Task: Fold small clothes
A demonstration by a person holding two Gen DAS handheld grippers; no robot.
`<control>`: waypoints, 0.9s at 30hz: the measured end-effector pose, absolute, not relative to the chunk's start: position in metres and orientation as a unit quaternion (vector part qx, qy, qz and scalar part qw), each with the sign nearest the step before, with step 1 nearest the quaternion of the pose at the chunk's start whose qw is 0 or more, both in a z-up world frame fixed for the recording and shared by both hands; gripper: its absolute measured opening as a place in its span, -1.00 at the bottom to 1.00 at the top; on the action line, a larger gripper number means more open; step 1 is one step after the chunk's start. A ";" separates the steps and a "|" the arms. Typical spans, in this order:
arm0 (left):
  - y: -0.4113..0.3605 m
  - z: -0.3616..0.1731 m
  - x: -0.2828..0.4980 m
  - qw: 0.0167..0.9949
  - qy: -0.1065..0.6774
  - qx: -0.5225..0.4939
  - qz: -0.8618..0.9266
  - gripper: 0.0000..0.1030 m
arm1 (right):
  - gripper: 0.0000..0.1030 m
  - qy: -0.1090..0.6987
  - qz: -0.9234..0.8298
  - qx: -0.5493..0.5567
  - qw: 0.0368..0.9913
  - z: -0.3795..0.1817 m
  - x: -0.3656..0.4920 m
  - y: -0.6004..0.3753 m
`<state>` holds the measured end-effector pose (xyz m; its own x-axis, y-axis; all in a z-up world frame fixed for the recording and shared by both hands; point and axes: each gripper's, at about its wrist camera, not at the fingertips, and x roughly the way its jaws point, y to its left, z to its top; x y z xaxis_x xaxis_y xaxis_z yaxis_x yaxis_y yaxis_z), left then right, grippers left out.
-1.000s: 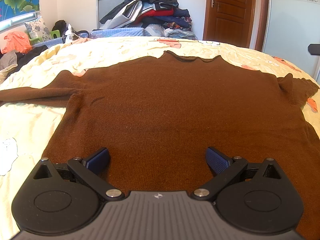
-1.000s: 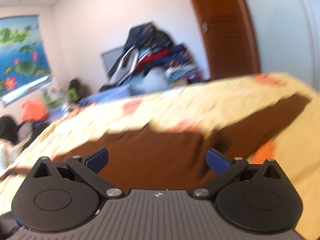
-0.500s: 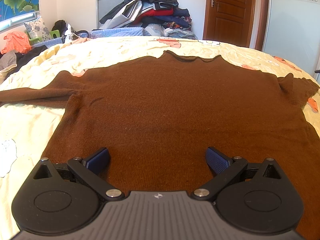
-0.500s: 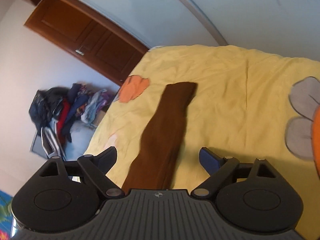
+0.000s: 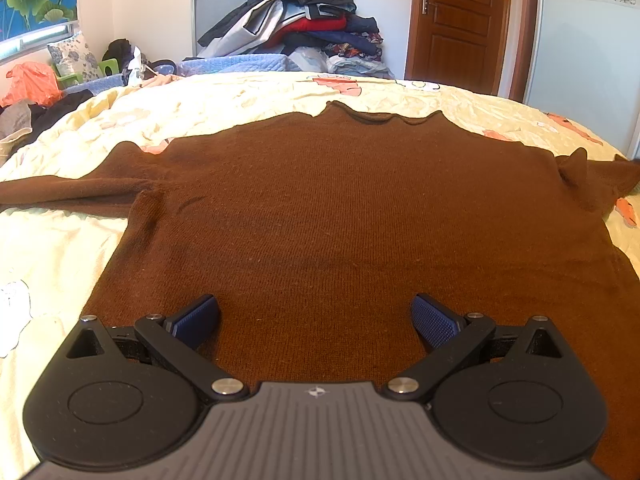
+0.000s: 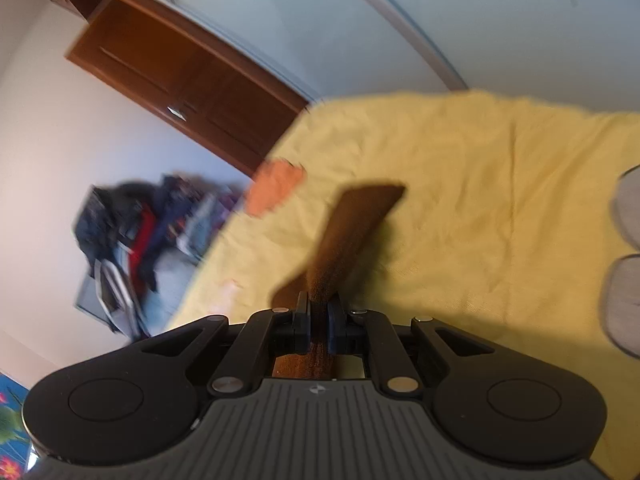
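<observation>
Right gripper [image 6: 318,320] has just clamped the blurred, seemingly lifted sweater sleeve [image 6: 352,232].

No readable text, label, brand name or number appears in either view; each claw body carries only a small wordless emblem.

Sweater [image 5: 340,208] flat on bed [image 5: 240,100]
</observation>
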<state>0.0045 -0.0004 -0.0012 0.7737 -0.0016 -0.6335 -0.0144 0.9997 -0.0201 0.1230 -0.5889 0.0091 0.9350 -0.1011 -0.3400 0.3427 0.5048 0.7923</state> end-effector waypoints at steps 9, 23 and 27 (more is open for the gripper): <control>0.002 0.000 0.004 0.942 0.335 -0.018 0.001 1.00 | -0.67 0.030 0.023 0.344 0.938 0.128 0.069 -0.446; 0.003 0.004 0.000 0.943 0.331 -0.022 -0.003 1.00 | 0.75 0.239 0.189 0.269 0.914 0.033 0.061 -0.214; 0.025 0.026 0.025 0.935 0.325 -0.135 -0.038 1.00 | 0.73 0.255 0.145 0.261 0.920 -0.002 0.037 -0.240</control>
<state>0.0254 0.0255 0.0260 0.7860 -0.1586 -0.5976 -0.0163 0.9609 -0.2764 0.0370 -0.2403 -0.0017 0.8280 0.4004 -0.3926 -0.1343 0.8214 0.5543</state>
